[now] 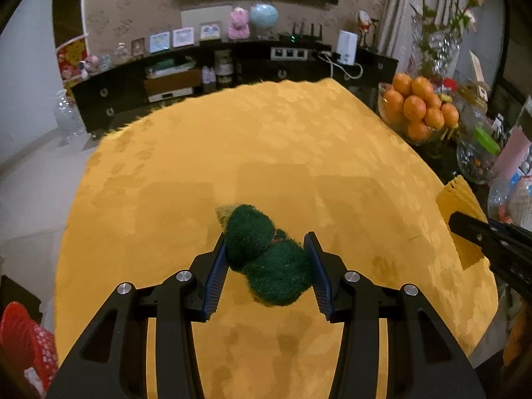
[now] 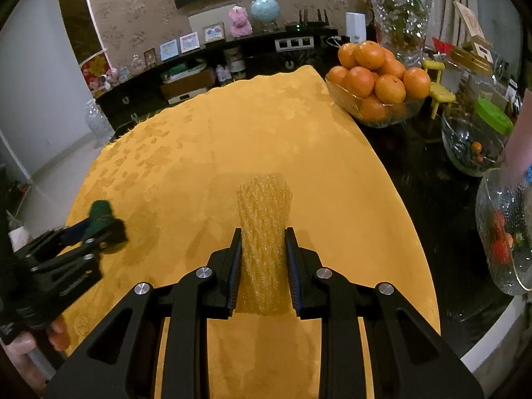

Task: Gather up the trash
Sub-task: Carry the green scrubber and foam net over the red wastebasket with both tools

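Note:
My left gripper [image 1: 266,244] is shut on a crumpled green scouring pad [image 1: 266,256] tied with a thin band, held just above the yellow tablecloth [image 1: 232,153]. My right gripper [image 2: 262,244] is shut on a yellow foam fruit net [image 2: 264,222], which stands up between the fingers over the cloth [image 2: 232,133]. In the right wrist view the left gripper [image 2: 83,229] with the green pad [image 2: 101,214] is at the far left. In the left wrist view the right gripper [image 1: 492,242] with the net [image 1: 460,202] is at the right edge.
A glass bowl of oranges [image 2: 379,79] stands at the cloth's far right corner on the dark tabletop [image 2: 415,173]. More glass bowls [image 2: 472,143], a crystal vase [image 2: 402,10] and a glass jar [image 2: 502,232] crowd the right side. A dark sideboard [image 1: 199,76] lies beyond. A red stool [image 1: 23,339] is lower left.

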### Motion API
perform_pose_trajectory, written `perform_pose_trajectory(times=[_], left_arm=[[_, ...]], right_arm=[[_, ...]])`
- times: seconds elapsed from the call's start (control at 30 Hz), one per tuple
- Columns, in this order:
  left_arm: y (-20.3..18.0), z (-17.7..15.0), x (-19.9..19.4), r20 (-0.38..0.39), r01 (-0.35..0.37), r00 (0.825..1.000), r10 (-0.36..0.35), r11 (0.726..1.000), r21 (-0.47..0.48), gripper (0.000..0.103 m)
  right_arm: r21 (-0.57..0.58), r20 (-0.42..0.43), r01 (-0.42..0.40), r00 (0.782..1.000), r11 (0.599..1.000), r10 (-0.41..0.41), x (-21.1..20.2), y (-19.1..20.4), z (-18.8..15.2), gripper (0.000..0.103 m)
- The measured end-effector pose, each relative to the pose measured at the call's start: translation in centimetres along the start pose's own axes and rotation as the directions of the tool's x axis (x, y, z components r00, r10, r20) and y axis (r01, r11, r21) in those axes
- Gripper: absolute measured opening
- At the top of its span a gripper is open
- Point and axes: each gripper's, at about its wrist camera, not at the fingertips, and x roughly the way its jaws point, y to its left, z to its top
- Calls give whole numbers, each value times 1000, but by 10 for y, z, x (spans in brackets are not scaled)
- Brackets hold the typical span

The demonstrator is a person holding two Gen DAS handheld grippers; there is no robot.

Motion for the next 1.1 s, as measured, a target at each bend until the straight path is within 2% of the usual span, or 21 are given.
perform_pose_trajectory(times=[0.4, 0.63, 0.87, 1.1], left_arm=[[48, -14, -72, 82, -104, 991, 108, 993, -58, 44], [85, -32, -111, 107, -182, 975, 193, 978, -103, 44], [126, -61, -146, 108, -262, 954, 279, 953, -149, 44], [175, -86, -178, 92, -333, 928, 362, 913, -236, 44]], right_arm=[[-92, 45, -77, 996, 993, 82, -10, 45, 2, 24], [-179, 43, -132, 989, 975, 142, -15, 85, -2, 24], [-254, 14, -198, 978, 947, 208, -15, 128, -10, 24], [-334, -15, -274, 958, 902, 286, -21, 178, -21, 24]])
